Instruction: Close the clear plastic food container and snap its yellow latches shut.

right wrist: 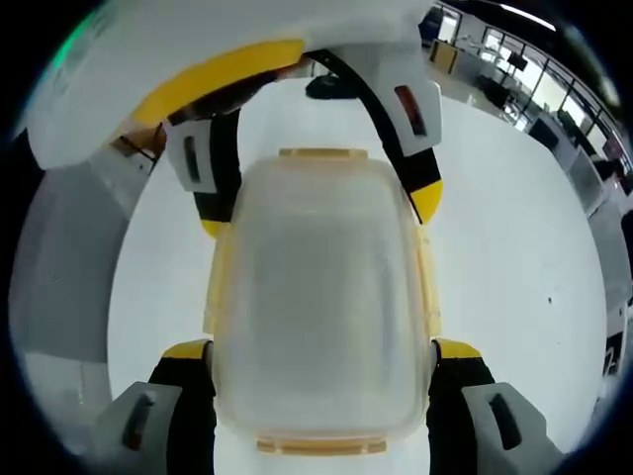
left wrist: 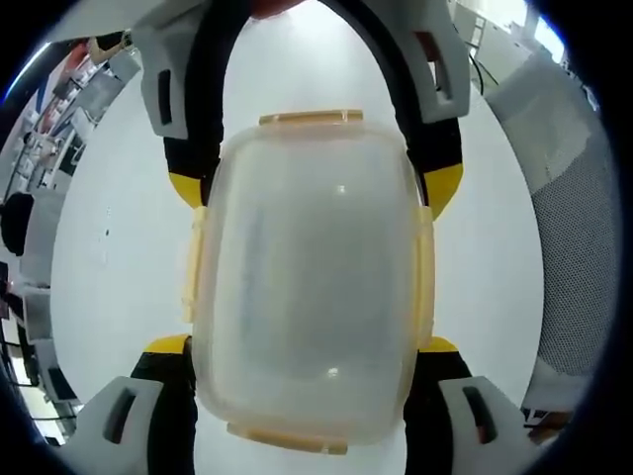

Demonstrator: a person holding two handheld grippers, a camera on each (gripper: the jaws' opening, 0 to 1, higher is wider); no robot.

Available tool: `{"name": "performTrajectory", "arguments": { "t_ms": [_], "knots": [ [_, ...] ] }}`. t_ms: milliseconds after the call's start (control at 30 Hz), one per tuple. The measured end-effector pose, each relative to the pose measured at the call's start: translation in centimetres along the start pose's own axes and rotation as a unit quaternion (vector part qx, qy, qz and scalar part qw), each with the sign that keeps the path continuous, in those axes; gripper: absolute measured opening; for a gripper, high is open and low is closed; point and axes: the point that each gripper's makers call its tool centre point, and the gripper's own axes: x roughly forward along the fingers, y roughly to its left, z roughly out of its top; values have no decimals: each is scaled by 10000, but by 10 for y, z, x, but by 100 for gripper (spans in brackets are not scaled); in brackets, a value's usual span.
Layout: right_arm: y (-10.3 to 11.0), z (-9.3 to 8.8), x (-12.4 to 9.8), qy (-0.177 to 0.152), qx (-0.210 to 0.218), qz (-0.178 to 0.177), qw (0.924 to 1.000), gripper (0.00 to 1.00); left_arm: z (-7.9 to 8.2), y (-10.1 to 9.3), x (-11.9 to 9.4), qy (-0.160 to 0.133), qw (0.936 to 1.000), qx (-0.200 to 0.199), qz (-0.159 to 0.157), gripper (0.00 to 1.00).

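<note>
Apparently both tools straddled the container from opposite ends, as if to press its lid down and steady it for latching. On either long side of it, the left tool and the right tool had their jaws spread wide, tips close against its walls; whether they truly gripped I could not tell. Yellow latches ringed the container. It sat on a white table, with office furniture beyond.
</note>
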Motion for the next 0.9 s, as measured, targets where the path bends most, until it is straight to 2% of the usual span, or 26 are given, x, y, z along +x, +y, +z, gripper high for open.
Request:
{"name": "performTrajectory", "arguments": {
  "t_ms": [900],
  "knots": [
    [-22,2,2,86,-47,5,10000,90,-1,20,4,-109,9999,-69,-52,89]
  ]
}}
